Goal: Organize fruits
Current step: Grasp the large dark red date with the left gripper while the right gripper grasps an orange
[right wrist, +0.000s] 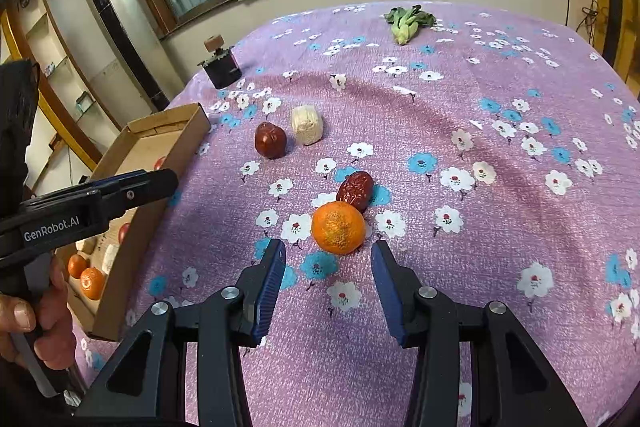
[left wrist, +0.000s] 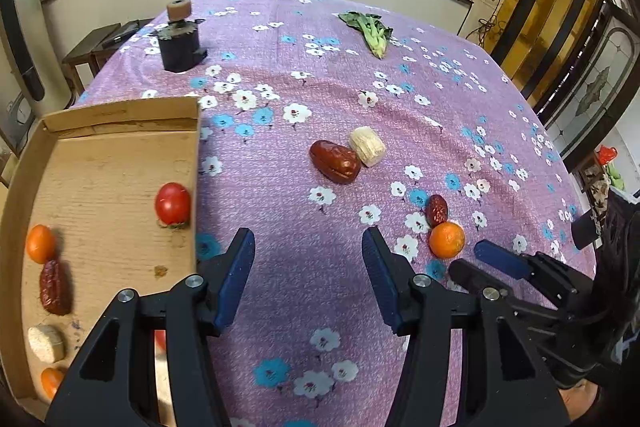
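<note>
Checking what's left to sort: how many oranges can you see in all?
3, perhaps more hidden behind the gripper. One orange lies on the cloth beside a date; two are in the box, one near its left wall, one at its near end.

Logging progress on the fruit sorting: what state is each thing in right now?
Left tool: open, empty, over the cloth beside the box.
Right tool: open, empty, just short of the orange.
Orange: on the cloth, touching a red date.
Small red date: on the cloth, unsorted.
Large red date: on the cloth, against the white piece.
Cardboard box: open, partly filled.
Tomato: inside the box.
</note>
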A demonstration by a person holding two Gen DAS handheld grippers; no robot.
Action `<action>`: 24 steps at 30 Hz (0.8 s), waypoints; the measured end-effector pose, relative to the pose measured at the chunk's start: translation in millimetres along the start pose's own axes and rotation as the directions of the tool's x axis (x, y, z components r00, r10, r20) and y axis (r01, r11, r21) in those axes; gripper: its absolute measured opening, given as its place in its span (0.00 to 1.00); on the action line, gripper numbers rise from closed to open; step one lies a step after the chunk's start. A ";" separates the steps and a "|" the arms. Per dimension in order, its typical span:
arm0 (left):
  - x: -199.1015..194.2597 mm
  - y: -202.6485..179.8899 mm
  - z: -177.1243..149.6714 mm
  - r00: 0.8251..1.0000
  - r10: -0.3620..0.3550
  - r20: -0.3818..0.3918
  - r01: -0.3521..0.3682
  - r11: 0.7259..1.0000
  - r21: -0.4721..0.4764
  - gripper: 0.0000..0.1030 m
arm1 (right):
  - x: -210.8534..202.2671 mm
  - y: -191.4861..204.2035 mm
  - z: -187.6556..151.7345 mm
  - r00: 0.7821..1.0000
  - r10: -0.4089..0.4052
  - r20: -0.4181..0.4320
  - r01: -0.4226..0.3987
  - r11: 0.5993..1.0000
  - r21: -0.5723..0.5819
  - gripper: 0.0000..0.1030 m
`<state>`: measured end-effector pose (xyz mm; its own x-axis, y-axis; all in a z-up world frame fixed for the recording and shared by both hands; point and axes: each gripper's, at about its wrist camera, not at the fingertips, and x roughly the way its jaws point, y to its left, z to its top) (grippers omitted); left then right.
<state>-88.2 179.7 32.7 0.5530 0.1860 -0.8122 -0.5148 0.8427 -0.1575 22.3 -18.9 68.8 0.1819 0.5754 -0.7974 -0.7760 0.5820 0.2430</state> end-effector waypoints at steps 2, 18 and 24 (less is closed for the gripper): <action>5.3 -1.6 3.7 1.000 -0.004 -0.001 0.004 1.000 -0.001 0.62 | 4.6 -0.5 2.3 1.000 -0.001 -0.002 0.001 1.000 0.001 0.45; 89.9 -23.6 37.5 0.997 0.022 -0.079 -0.017 0.998 0.060 0.65 | 30.0 -1.6 11.9 0.999 -0.003 -0.039 0.002 1.000 -0.012 0.45; 92.1 -26.7 39.6 0.999 0.016 -0.035 -0.012 0.996 0.091 0.40 | 29.5 -0.1 11.2 0.999 -0.025 -0.025 0.024 0.999 -0.028 0.32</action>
<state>2.5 194.3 -15.7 0.5218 0.1817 -0.8335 -0.4596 0.8830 -0.0953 34.5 4.5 51.4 0.1855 0.5460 -0.8170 -0.7883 0.5791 0.2081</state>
